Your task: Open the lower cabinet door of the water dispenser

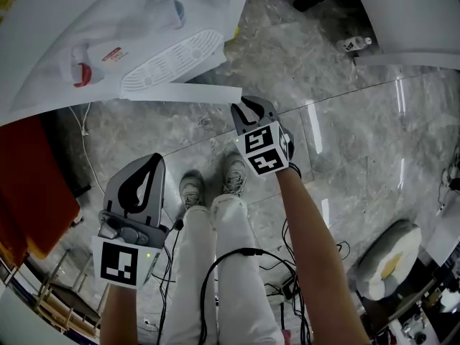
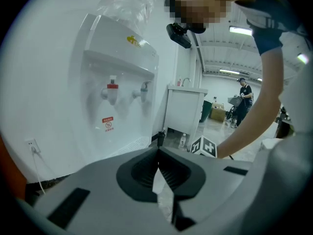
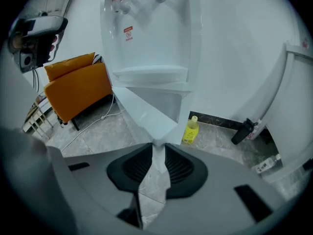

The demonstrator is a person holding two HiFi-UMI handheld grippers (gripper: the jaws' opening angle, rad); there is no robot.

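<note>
One illegible red label (image 3: pixel 128 33) on water dispenser (image 3: pixel 151 58), right claw (image 3: pixel 157 148) pinching door (image 3: pixel 142 110)

We take this for a big open hall used as a work space: polished grey stone floor (image 1: pixel 345 164), a white water dispenser (image 2: pixel 117 82) against a bare white wall (image 3: pixel 239 53), an orange sofa (image 3: pixel 78 84), ceiling strip lights (image 2: pixel 239 31), loose cables (image 1: pixel 246 250) underfoot, a person (image 2: pixel 243 94) standing far back
</note>
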